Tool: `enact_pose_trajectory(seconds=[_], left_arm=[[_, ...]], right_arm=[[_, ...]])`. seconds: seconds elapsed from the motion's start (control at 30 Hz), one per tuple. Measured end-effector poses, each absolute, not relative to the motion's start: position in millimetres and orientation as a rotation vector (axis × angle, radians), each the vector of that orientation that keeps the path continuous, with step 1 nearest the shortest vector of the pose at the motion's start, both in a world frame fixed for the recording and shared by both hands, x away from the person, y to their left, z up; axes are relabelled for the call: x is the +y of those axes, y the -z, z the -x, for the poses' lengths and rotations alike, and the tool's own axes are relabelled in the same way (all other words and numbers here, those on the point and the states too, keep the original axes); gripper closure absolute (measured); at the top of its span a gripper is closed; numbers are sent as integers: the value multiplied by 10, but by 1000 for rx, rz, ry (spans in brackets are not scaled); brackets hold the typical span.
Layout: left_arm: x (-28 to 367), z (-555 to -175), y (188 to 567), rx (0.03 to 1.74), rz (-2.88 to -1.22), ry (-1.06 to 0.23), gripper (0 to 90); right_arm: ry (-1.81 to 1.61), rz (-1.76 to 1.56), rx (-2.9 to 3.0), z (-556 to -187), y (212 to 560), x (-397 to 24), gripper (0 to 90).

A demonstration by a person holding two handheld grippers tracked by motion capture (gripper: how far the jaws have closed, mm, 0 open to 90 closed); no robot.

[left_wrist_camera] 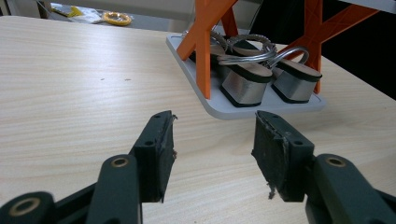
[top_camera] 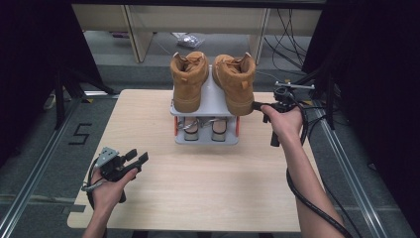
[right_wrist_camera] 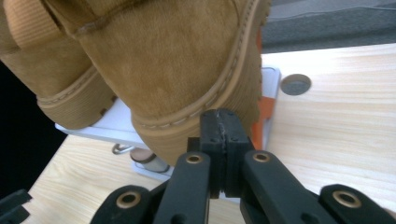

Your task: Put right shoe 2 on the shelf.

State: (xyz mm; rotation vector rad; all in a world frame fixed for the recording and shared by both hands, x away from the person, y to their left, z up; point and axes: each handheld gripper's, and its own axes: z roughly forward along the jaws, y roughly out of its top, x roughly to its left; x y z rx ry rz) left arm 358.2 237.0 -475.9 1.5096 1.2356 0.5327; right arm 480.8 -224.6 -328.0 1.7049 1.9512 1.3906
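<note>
Left gripper [top_camera: 132, 159]: rests low over the desk [top_camera: 208, 193] at the near left, fingers [left_wrist_camera: 156, 154] spread apart with nothing between them; the pads are black, worn and frayed at the edges.
Desk: pale wood-grain top, smooth and flat.
Rack [top_camera: 216, 105]: small two-tier stand mid-desk, grey plastic shelves on orange cross legs [left_wrist_camera: 201, 42].
Sandals [left_wrist_camera: 247, 81]: pair on the lower shelf, silver block heels, tan insoles, thin metallic straps.
Left boot [top_camera: 188, 79]: tan suede high-top on the upper shelf, heel toward the person, ribbed rubber sole.
Right boot [top_camera: 236, 80]: same make, beside the first at the shelf's right end; stitched welt, soft nap, thick sole [right_wrist_camera: 177, 135].
Right gripper [top_camera: 258, 105]: at the right boot's heel, fingers [right_wrist_camera: 211, 133] pressed flat together with nothing between them, tips against or just short of the sole; I cannot tell which.
Risk, boot: closed fingers can only push; a sideways nudge could slide the boot into its neighbour or off the shelf.
Risk, rack: it looks light, so a push high up could tip or shift it, sandals and all.
Risk, grip: suede gives under pressure and the sole is rounded, so a pinch there may slip.
</note>
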Motion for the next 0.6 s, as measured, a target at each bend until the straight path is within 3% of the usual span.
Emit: enact_pose_trajectory(seconds=[0.6], left_arm=[[2384, -3583, 4768, 1240, -1505, -530, 471]], right_arm=[[-1371, -1667, 1976, -4901, 3276, -1898, 900]])
